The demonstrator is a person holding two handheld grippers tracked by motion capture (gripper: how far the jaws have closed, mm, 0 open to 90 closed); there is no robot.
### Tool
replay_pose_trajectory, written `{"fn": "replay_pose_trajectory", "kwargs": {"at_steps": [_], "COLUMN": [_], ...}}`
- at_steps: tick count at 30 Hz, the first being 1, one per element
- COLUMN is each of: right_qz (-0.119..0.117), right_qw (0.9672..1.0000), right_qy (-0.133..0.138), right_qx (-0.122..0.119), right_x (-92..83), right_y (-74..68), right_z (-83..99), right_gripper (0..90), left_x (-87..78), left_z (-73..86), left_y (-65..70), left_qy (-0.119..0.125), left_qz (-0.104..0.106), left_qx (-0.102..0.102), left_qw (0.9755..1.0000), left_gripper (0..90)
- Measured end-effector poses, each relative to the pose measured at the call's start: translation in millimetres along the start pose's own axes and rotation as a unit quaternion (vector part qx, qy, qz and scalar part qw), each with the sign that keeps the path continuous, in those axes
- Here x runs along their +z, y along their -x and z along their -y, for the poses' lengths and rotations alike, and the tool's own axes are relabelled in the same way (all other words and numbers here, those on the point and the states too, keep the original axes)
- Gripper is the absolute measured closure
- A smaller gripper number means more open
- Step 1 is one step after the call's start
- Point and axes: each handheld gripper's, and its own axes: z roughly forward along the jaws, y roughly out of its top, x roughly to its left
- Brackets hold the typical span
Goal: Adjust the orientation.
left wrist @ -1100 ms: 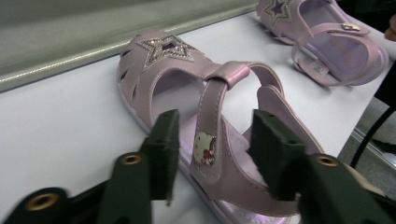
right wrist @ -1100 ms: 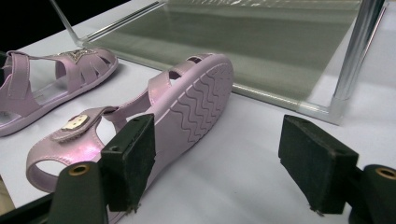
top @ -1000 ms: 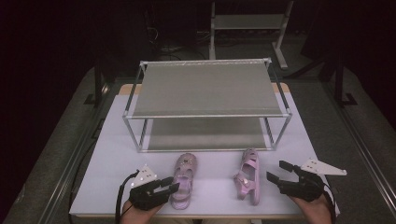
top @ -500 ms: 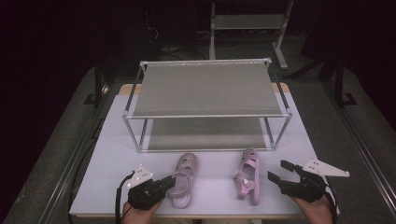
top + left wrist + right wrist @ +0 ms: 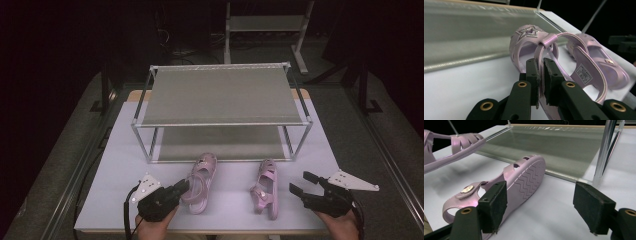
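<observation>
High view: two pink sandals are seen on the white counter point(image 5: 125, 150), near the front of a two-tier metal shoe rack point(image 5: 220, 95). The left sandal point(image 5: 200, 182) is positioned at the near left, in front of the rack's lower shelf. Its heel strap point(image 5: 541, 53) is clamped between the left tongs point(image 5: 181, 187); the jaws have just been closing and are now pressed together on the strap, as is confirmed in the left gripper view, where the star-decorated toe band is pointed toward the rack. The right sandal point(image 5: 265, 187) is laid tilted on its side at the near right, with the wavy sole turned toward the right tongs point(image 5: 300, 183). The right tongs are held wide open just beside that sandal, with nothing gripped between the jaws.
</observation>
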Motion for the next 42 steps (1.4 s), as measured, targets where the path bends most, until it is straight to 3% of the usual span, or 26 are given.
{"fn": "replay_pose_trajectory", "kwargs": {"at_steps": [7, 13, 16, 19, 24, 27, 32, 40, 42], "right_qz": [0.000, -0.001, -0.001, -0.002, -0.002, -0.001, -0.002, -0.003, -0.004], "right_qw": [1.0000, 1.0000, 1.0000, 1.0000, 1.0000, 1.0000, 1.0000, 0.9999, 0.9999], "right_qy": [0.002, 0.006, 0.006, 0.006, 0.007, 0.008, 0.008, 0.010, 0.010], "right_qx": [0.000, -0.002, -0.001, -0.001, 0.000, 0.000, -0.001, -0.001, -0.001], "right_x": [-0.7, -2.1, -2.2, -2.3, -2.0, -2.1, -1.8, -2.4, -2.2], "right_y": [0.7, 0.6, 1.2, 1.5, 1.4, 1.2, 0.9, 1.5, 1.8], "right_z": [0.0, -0.3, -0.3, -0.1, -0.2, -0.4, -1.0, -1.0, -0.8], "right_gripper": [27.0, 27.0, 27.1, 27.1, 27.1, 27.1, 27.2, 29.3, 29.2], "left_x": [12.3, 36.5, 47.7, 57.6, 77.2, 83.9, 101.9, 117.2, 123.5], "left_z": [-8.0, -18.4, -23.3, -27.1, -33.9, -35.0, -36.5, -38.1, -37.4], "left_y": [-7.4, -13.2, -18.0, -22.8, -29.4, -31.8, -36.2, -40.3, -41.5], "left_qy": [0.021, 0.035, 0.040, 0.041, 0.034, 0.035, 0.033, 0.028, 0.026], "left_qz": [-0.015, -0.027, -0.034, -0.041, -0.053, -0.061, -0.086, -0.101, -0.115], "left_qx": [0.004, 0.027, 0.025, 0.021, 0.036, 0.031, 0.050, 0.066, 0.078], "left_qw": [0.9997, 0.9987, 0.9983, 0.9981, 0.9974, 0.9971, 0.9945, 0.9923, 0.9900], "left_gripper": [83.6, 83.6, 83.6, 83.6, 83.6, 83.6, 83.6, 83.6, 83.6]}}
